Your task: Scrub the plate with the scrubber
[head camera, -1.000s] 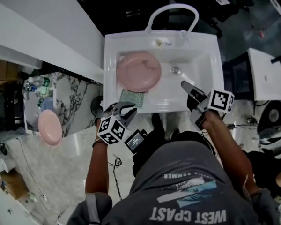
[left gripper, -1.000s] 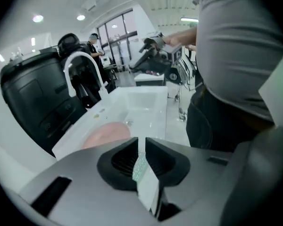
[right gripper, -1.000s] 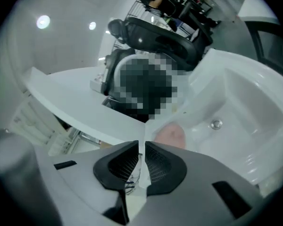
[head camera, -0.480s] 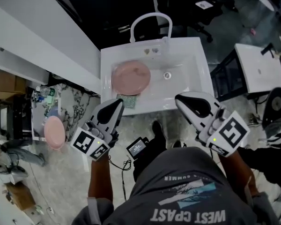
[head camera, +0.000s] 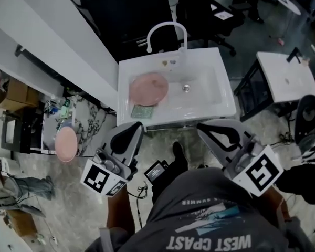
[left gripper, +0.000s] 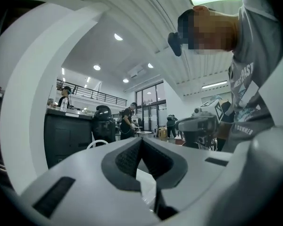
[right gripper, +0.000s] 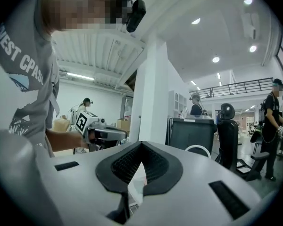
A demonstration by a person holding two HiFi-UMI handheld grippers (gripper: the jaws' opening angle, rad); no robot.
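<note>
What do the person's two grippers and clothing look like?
The left gripper and right gripper have light grey, tapering tongs with dark ribbed pads and a white cube with black square markers. The person wears a grey printed T-shirt.

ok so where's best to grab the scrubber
Take the scrubber by its two long edges, coming straight down from above. It lies flat on the sink floor by the front wall, beside the plate, so a sideways approach probably has little room.
</note>
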